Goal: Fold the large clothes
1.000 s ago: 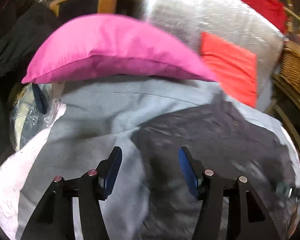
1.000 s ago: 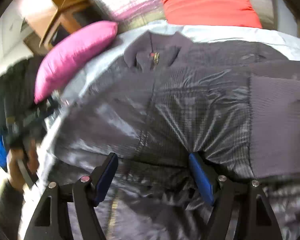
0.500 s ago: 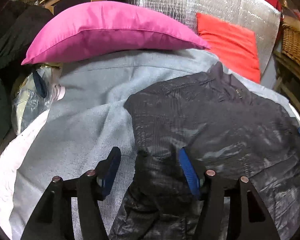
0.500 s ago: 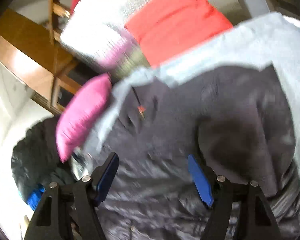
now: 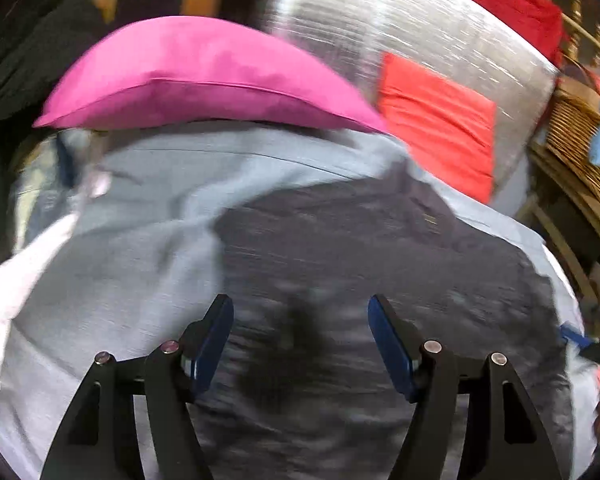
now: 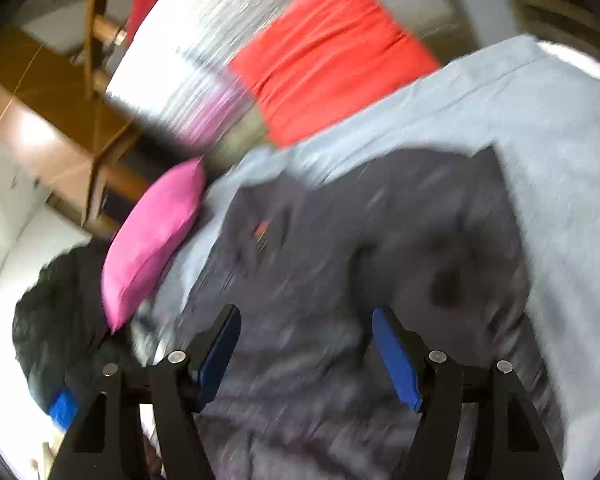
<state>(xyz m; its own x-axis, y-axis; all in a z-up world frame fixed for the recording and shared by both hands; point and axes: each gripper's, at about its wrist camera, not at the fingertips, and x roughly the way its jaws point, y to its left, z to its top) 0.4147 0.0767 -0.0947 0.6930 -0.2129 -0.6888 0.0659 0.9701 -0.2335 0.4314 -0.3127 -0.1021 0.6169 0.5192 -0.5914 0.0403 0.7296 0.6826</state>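
While the left gripper (image 5: 300, 344), its jaws just widened, and the right gripper (image 6: 306, 354), its jaws just narrowed, both hang parted and empty above it, the dark jacket (image 5: 380, 272) lies spread on a pale blue blanket (image 5: 140, 240), near a pink pillow (image 5: 204, 76).

Both views motion-blurred, fisheye-bent at dark corners. Glare streaks on crinkled silver foil panel (image 5: 400, 28). Overexposed white wall (image 6: 4, 240) left in right wrist view. Soft indoor light.
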